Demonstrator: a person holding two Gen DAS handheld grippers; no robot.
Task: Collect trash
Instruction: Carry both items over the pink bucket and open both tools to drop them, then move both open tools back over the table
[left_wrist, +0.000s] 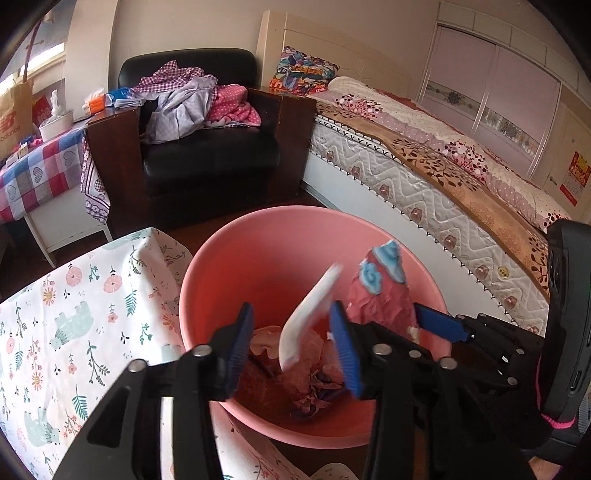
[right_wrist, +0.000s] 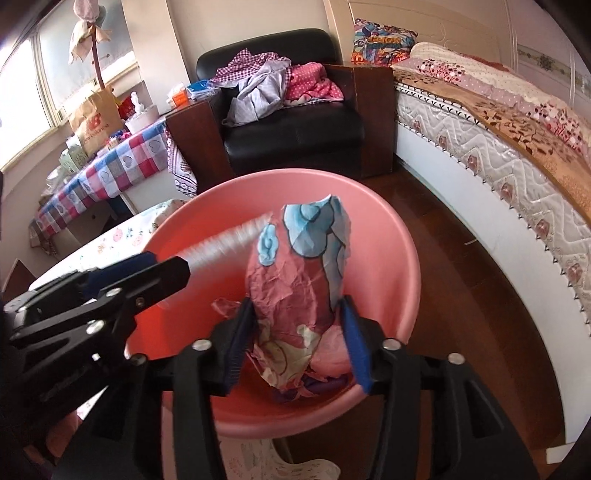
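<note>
Round pink plastic bin (left_wrist: 258, 258) sits at centre, w/ floral-print cloth counter (left_wrist: 74, 314) at its 9 o'clock. Crumpled red-and-blue paper wrapper (right_wrist: 295, 280) is over the bin, between right gripper (right_wrist: 299, 343) pads, jaws released, not pressing. Blurred white curved scrap (left_wrist: 306, 314) is between left gripper (left_wrist: 291, 350) pads, also released.

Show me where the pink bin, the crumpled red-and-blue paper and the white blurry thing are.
Pink bin (right_wrist: 399, 236): right wrist view, on its bare far rim.
Crumpled red-and-blue paper (right_wrist: 291, 284): right wrist view, on its red middle.
White blurry thing (left_wrist: 306, 314): left wrist view, on its middle, over the bin.
</note>
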